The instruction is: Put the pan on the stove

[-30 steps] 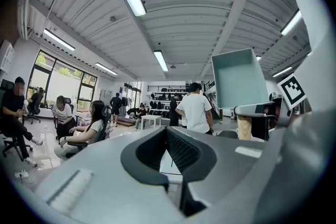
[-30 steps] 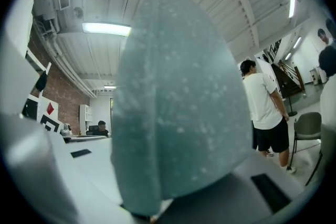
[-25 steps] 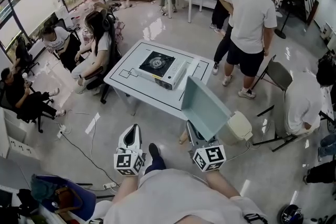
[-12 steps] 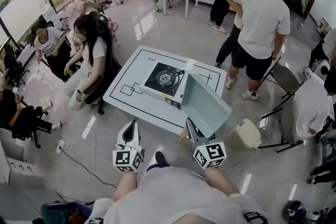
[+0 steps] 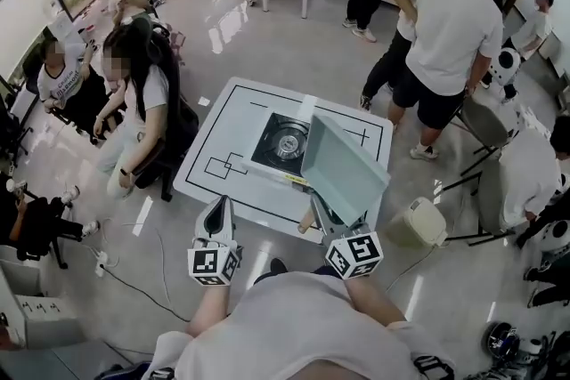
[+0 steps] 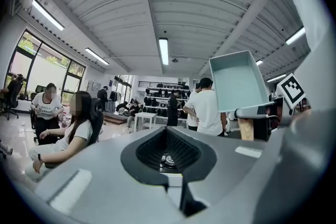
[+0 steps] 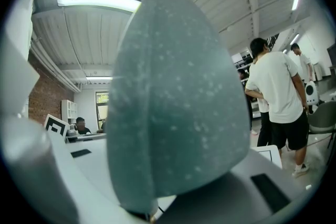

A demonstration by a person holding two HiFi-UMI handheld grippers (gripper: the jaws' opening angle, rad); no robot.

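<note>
- 2 grippers in head view, both on near side of stove (image 5: 281,141), which sits on white table (image 5: 223,116).
- R gripper (image 5: 326,218): jaws clamped on handle of teal square pan (image 5: 344,170). Pan is up in air, tilted, overlapping stove's near-right corner, not set on burner.
- R gripper view: pan's speckled outer side fills frame.
- L gripper (image 5: 217,211): jaws together, nothing held, near-left of stove.
- Bystanders: person in white shirt (image 5: 445,22) stands far-right of stove; seated person (image 5: 142,102) left of it.
</note>
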